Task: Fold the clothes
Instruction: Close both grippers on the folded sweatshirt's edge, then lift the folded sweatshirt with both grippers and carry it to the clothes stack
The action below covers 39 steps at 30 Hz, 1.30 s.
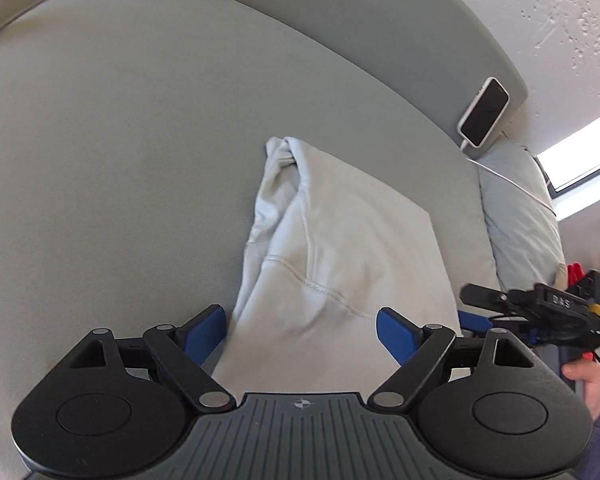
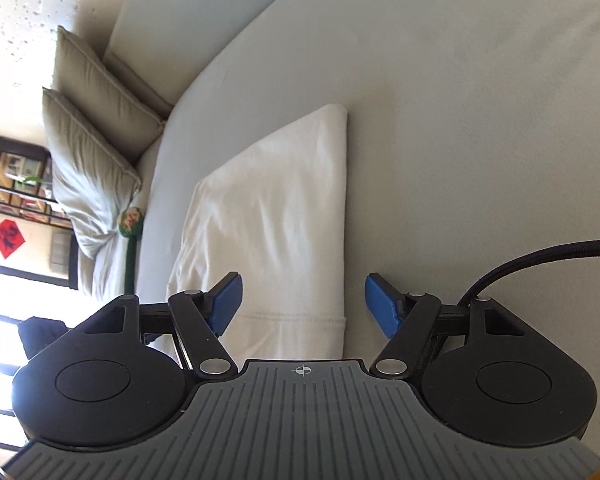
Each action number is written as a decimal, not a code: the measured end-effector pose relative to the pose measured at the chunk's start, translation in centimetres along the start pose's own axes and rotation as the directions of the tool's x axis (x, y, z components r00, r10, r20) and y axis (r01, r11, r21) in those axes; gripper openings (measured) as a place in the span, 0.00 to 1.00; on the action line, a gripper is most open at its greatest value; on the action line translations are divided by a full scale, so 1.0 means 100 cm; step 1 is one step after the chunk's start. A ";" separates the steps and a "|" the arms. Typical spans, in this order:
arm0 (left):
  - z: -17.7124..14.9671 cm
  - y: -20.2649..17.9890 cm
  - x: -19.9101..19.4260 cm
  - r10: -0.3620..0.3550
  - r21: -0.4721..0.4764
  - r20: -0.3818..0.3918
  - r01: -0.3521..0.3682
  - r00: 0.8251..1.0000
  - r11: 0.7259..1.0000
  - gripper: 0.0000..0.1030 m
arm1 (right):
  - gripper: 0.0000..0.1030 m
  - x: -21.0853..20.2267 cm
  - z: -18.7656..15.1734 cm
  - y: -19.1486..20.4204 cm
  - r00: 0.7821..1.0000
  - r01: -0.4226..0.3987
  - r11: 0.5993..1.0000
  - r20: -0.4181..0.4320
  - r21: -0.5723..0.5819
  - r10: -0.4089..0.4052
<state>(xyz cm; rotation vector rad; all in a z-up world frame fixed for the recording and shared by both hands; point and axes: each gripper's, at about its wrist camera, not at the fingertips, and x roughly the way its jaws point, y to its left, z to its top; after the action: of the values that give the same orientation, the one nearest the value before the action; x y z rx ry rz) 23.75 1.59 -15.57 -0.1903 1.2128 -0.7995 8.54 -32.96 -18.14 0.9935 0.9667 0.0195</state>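
A folded white garment (image 1: 340, 248) is lying flat on the grey bed (image 1: 120, 160), well apart from the pillows (image 2: 96, 136) at the head. The left gripper (image 1: 300, 330) is hanging over its near edge, jaws standing apart and clamping nothing. The right gripper (image 2: 303, 306) is hovering above the hem, jaws likewise apart and empty. A phone (image 1: 485, 112) with a white cable is resting on the bed's border.

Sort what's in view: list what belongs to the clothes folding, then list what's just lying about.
Part of the job:
white garment, partly folded on the bed
left gripper, jaws open
right gripper, jaws open

Just lying about:
phone on its white cable
pillows
green soft toy
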 end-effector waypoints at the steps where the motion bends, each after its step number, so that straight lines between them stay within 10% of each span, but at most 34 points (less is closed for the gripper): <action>1: 0.002 0.001 0.004 -0.018 0.000 -0.005 0.018 1.000 1.000 0.81 | 0.66 0.006 0.005 -0.002 1.000 -0.008 1.000 0.001 0.013 0.008; 10: 0.002 -0.023 0.029 -0.053 0.045 -0.022 0.054 0.998 0.998 0.84 | 0.51 0.044 0.035 -0.016 0.992 -0.112 0.989 0.071 0.100 0.105; 13: 0.001 -0.037 0.030 0.024 0.096 -0.017 -0.023 1.000 0.995 0.55 | 0.09 0.052 0.039 -0.013 0.997 -0.037 0.997 0.067 0.063 0.033; 16: -0.005 -0.059 0.027 0.099 0.159 0.018 -0.100 0.995 0.982 0.19 | 0.05 0.045 0.039 -0.017 0.997 -0.032 0.998 0.074 0.056 0.028; 21: -0.024 -0.130 0.002 0.184 0.350 0.178 -0.237 0.967 0.906 0.13 | 0.04 0.017 0.024 0.027 0.984 0.073 0.990 0.171 -0.122 -0.051; 26: -0.059 -0.215 -0.049 0.091 0.503 0.368 -0.281 0.925 0.818 0.13 | 0.04 -0.060 -0.001 0.060 0.954 0.093 0.977 0.297 -0.192 -0.033; 32: -0.112 -0.313 -0.090 -0.131 0.637 0.457 -0.221 0.880 0.739 0.14 | 0.04 -0.212 -0.061 0.060 0.846 0.029 0.983 0.528 -0.182 0.072; 39: -0.148 -0.421 -0.065 -0.306 0.713 0.373 -0.059 0.876 0.698 0.14 | 0.04 -0.351 -0.130 0.025 0.648 0.088 0.990 0.762 -0.107 0.025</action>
<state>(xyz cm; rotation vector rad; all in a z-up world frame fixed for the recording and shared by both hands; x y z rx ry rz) -8.96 -20.40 6.32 0.1740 0.3631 -1.2158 -20.66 -37.29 5.00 0.7388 0.1814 -0.3448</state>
